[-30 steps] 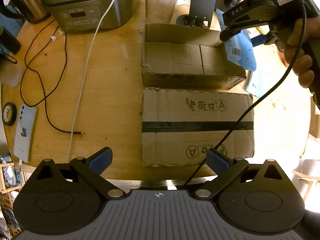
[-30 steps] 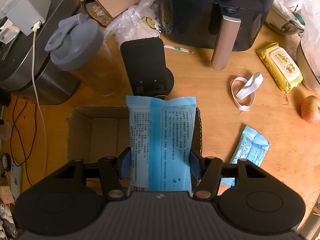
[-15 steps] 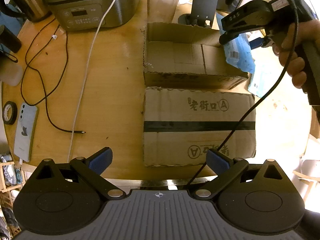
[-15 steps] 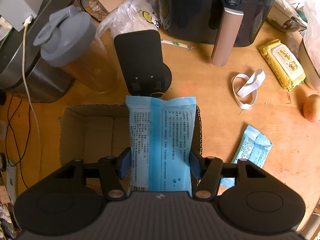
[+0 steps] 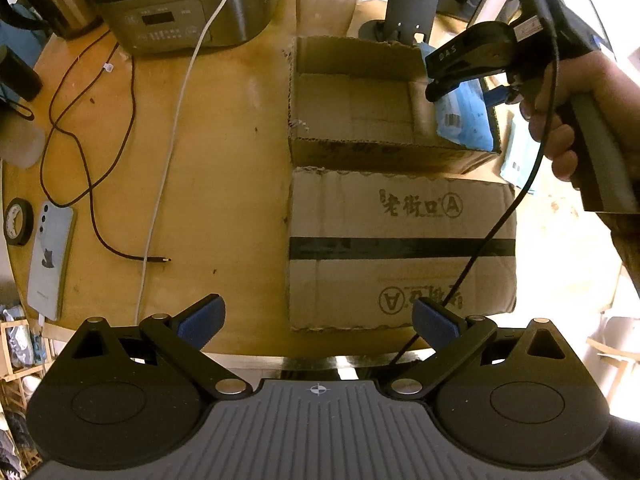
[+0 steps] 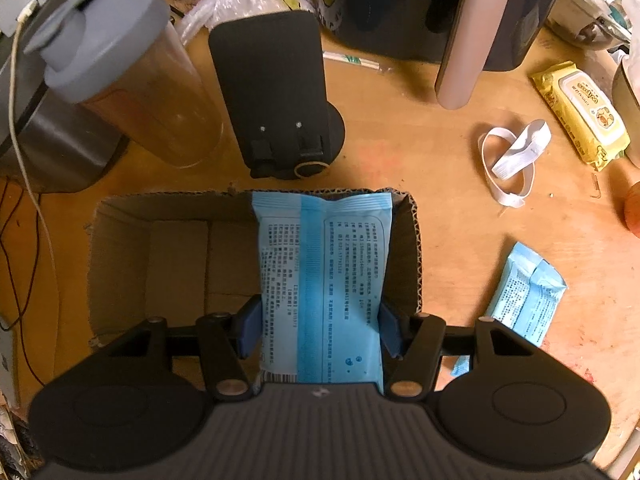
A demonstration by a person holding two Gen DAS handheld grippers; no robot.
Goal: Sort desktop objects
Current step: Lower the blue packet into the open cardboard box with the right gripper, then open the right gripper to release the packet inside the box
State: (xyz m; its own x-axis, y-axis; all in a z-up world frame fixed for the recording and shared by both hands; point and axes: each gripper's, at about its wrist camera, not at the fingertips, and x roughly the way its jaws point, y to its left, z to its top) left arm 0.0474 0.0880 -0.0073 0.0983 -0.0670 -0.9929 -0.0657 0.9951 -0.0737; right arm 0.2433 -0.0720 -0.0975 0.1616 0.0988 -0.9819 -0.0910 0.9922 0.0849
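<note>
The left gripper [image 5: 318,316] points straight down, its blue-padded jaws spread wide with nothing between them. The right gripper [image 6: 318,322], held by a person's hand [image 5: 560,120] on its handle, points steeply down, its pads [image 6: 248,326] pressing both sides of a blue packet [image 6: 324,280].

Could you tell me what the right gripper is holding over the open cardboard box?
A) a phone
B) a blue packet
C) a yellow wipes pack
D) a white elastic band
B: the right gripper clamps the blue packet between its pads, above the open cardboard box.
</note>
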